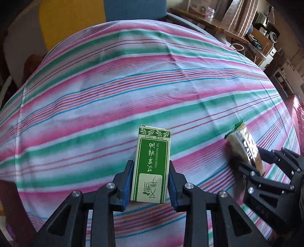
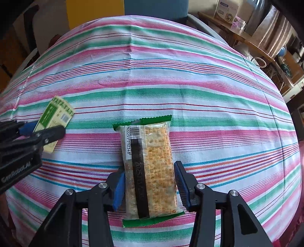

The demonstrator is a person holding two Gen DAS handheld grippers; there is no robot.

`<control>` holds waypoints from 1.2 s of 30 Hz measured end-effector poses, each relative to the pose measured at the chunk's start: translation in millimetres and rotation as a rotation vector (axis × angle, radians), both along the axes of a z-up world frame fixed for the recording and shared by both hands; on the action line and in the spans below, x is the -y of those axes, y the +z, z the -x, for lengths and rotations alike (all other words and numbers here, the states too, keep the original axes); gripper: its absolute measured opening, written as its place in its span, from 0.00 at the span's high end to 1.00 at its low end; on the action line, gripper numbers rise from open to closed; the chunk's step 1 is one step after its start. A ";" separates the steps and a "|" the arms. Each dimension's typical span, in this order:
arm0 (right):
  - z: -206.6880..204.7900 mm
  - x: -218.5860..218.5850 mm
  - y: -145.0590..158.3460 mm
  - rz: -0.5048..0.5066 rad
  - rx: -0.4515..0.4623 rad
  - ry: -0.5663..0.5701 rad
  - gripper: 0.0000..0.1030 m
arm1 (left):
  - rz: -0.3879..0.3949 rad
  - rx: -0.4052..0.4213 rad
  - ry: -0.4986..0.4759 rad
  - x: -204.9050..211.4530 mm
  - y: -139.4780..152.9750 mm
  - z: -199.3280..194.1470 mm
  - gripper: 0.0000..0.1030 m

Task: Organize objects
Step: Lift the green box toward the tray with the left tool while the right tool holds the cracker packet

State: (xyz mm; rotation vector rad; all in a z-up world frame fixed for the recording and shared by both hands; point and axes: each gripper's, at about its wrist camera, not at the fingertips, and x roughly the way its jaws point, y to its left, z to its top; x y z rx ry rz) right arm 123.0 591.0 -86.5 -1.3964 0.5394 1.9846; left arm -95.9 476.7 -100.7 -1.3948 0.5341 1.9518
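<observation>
A green and cream essential-oil box (image 1: 153, 148) sits between the blue pads of my left gripper (image 1: 150, 165), which press on both its long sides. The right wrist view shows this box (image 2: 55, 114) at the far left, tilted in the left gripper (image 2: 47, 131). A clear cracker packet (image 2: 152, 152) with green ends lies lengthwise between the pads of my right gripper (image 2: 150, 167), which is shut on it. In the left wrist view the packet (image 1: 241, 140) sticks out of the right gripper (image 1: 245, 163) at the right edge, blurred. Both grippers point down at the striped cloth (image 1: 133, 85).
The pink, green and white striped cloth (image 2: 171, 76) covers the whole table. A blue chair back (image 1: 133, 9) stands behind the far edge. A wooden shelf (image 1: 218, 20) with boxes and clutter runs along the upper right.
</observation>
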 end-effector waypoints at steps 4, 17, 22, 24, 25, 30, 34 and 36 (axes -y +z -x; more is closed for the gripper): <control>2.9 1.9 1.6 -0.006 -0.005 -0.002 0.52 | 0.014 -0.030 0.034 31.0 1.3 -22.4 0.69; 4.6 27.9 5.0 -0.085 0.003 0.032 0.58 | -0.089 -0.191 0.074 106.0 4.5 -92.7 0.70; 8.3 36.0 5.1 -0.086 -0.009 0.032 0.58 | -0.126 -0.209 0.081 101.8 0.2 -95.3 0.70; 11.2 40.6 7.3 -0.089 -0.011 0.034 0.58 | -0.136 -0.216 0.080 102.8 0.4 -96.1 0.70; 11.7 41.9 7.8 -0.090 -0.012 0.035 0.58 | -0.140 -0.225 0.078 102.7 -0.4 -97.5 0.70; 13.2 45.8 8.4 -0.102 -0.013 0.043 0.58 | -0.161 -0.242 0.079 104.6 -1.6 -99.4 0.70; 15.3 46.0 8.5 -0.111 -0.014 0.049 0.58 | -0.172 -0.243 0.081 102.5 -3.8 -98.6 0.70; 18.3 40.5 6.6 -0.113 -0.014 0.050 0.58 | -0.178 -0.242 0.082 102.4 -4.5 -98.1 0.70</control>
